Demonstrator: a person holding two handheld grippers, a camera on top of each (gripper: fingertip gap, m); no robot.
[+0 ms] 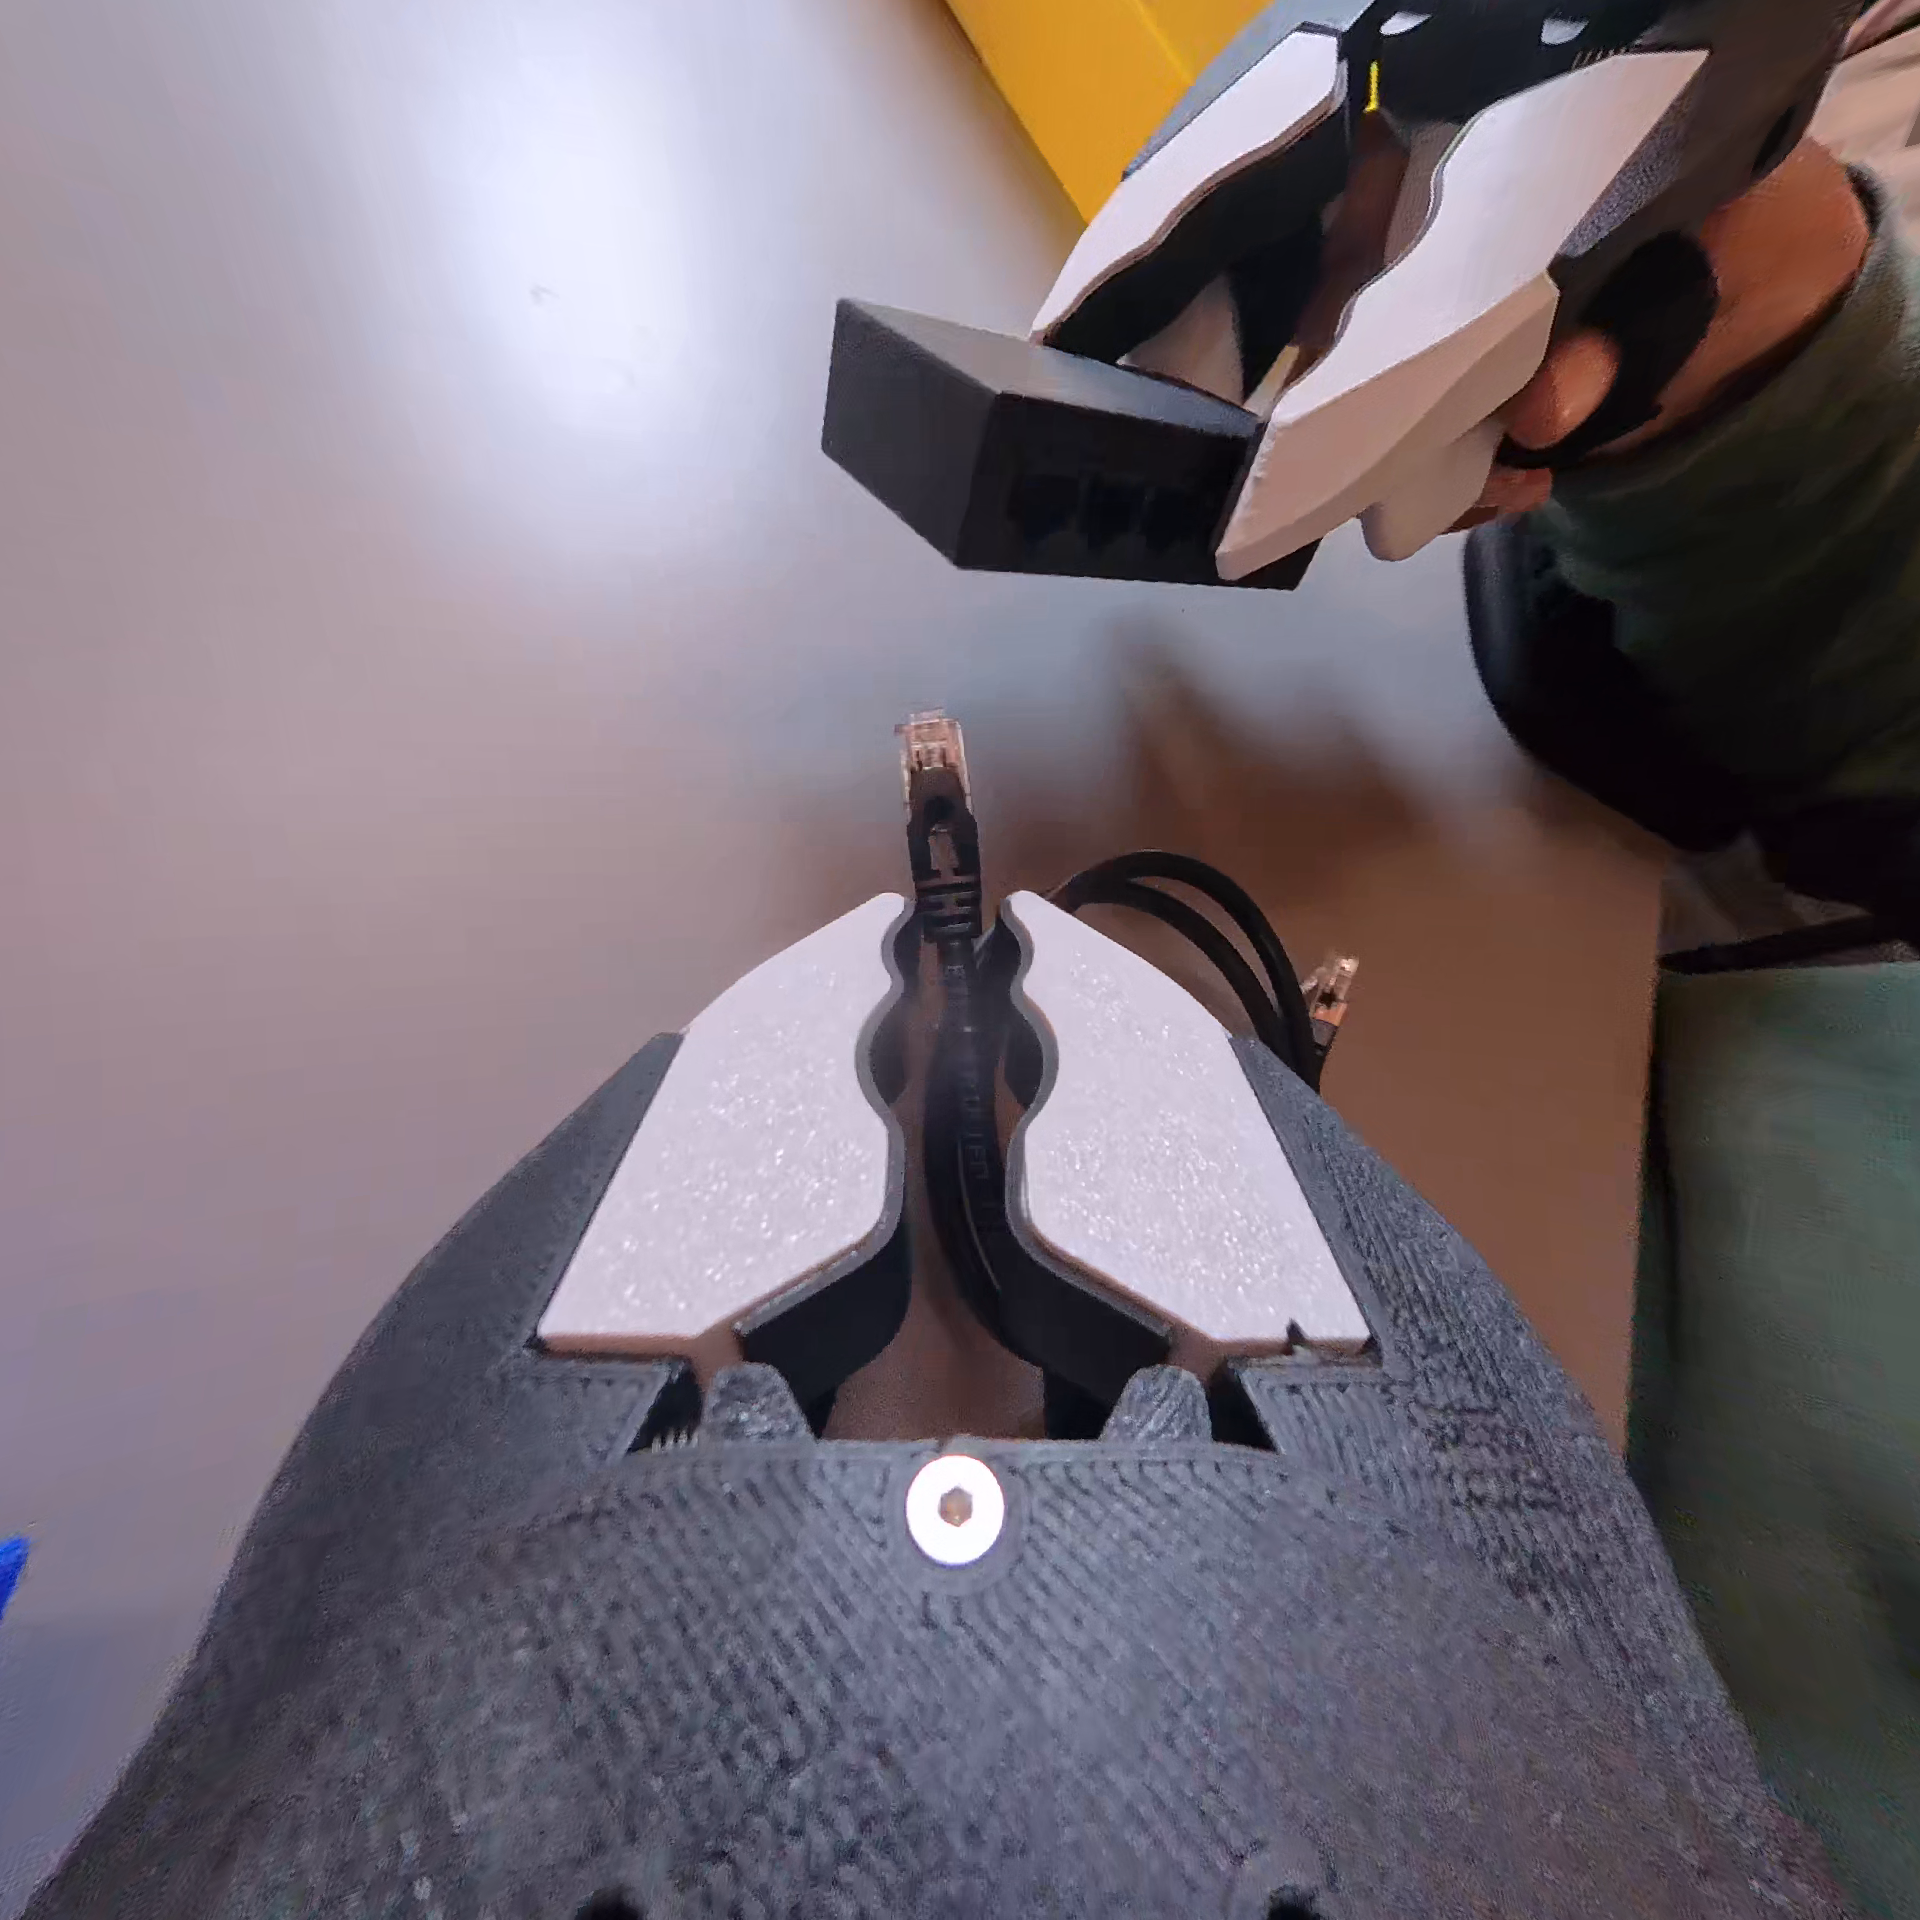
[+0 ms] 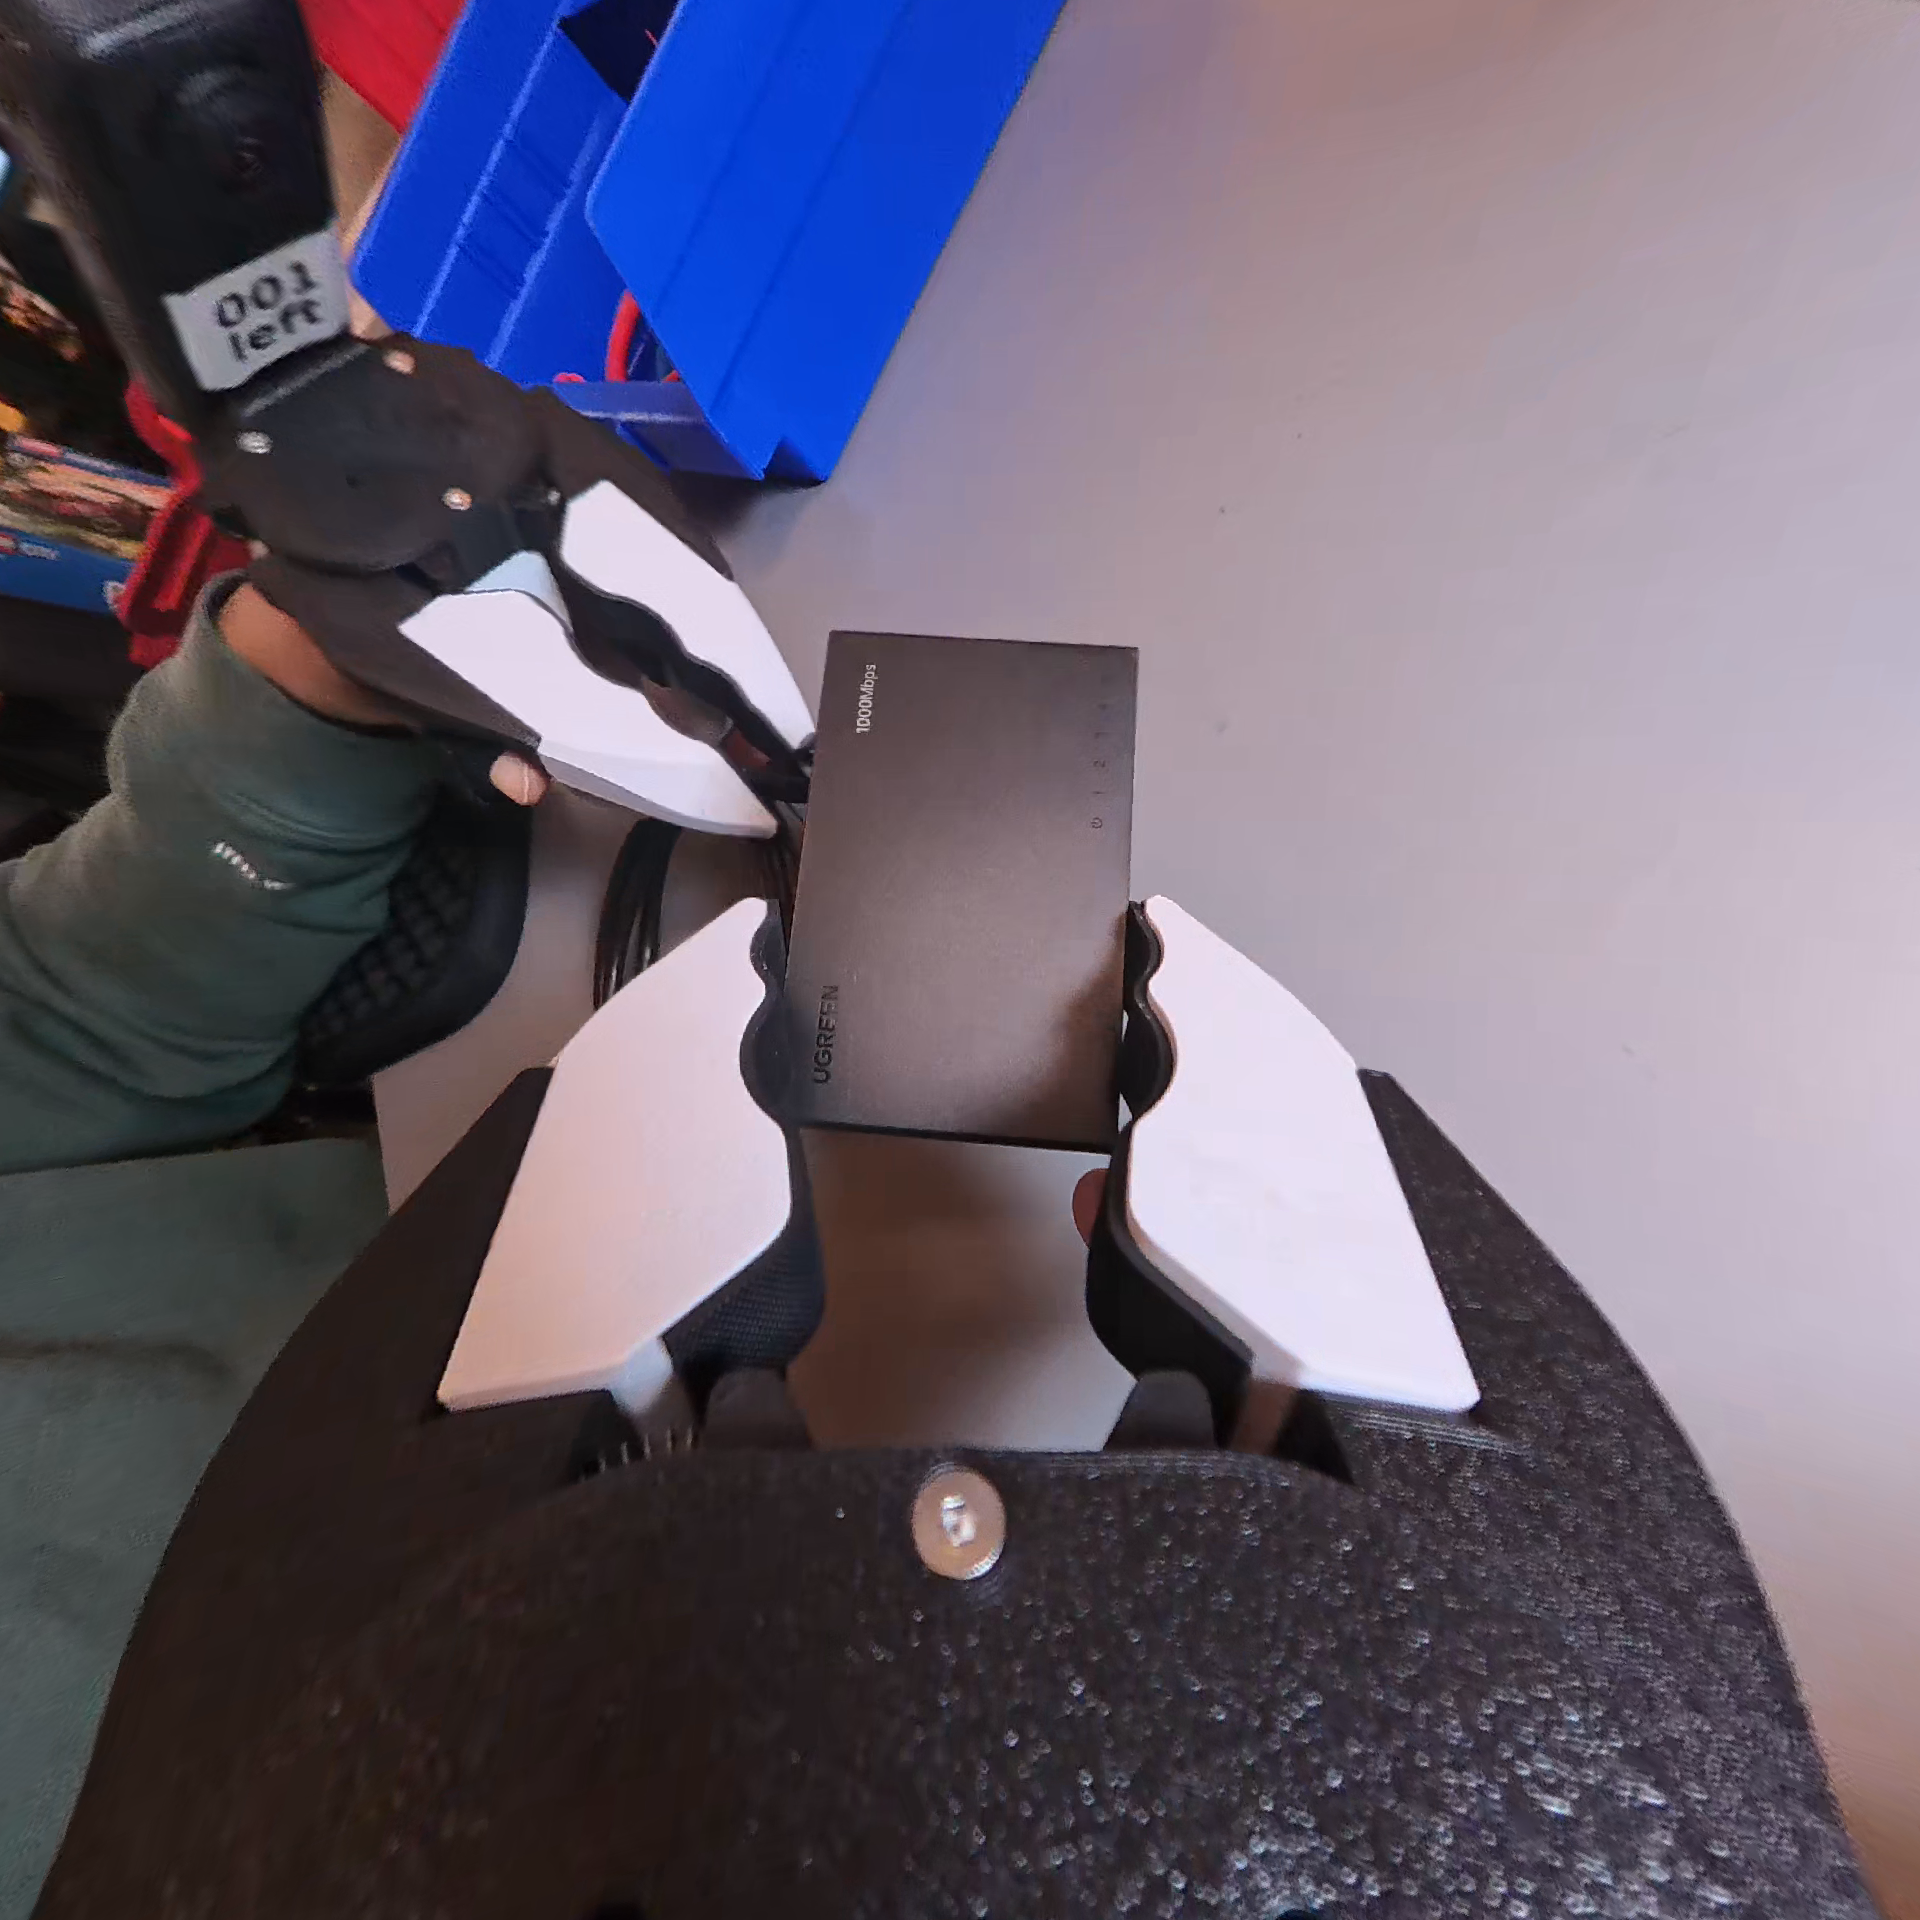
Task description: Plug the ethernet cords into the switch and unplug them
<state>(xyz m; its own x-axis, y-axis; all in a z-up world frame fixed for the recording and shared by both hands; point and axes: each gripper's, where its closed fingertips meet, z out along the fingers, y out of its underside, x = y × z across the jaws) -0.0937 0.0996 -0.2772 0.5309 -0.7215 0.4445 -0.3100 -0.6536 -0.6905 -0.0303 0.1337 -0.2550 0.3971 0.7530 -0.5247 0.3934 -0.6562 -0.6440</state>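
Observation:
My left gripper is shut on a black ethernet cord; its clear plug sticks out past the fingertips toward the switch. My right gripper is shut on the black switch and holds it above the table. In the left wrist view the switch hangs ahead and to the right, its row of ports facing my plug with a gap between them. The right gripper shows there too. In the right wrist view the left gripper is at the switch's left side.
The cord's loose loop and its other plug lie on the grey table. A yellow box stands far ahead in the left wrist view. Blue bins stand beyond the switch. A person's green sleeve is at left.

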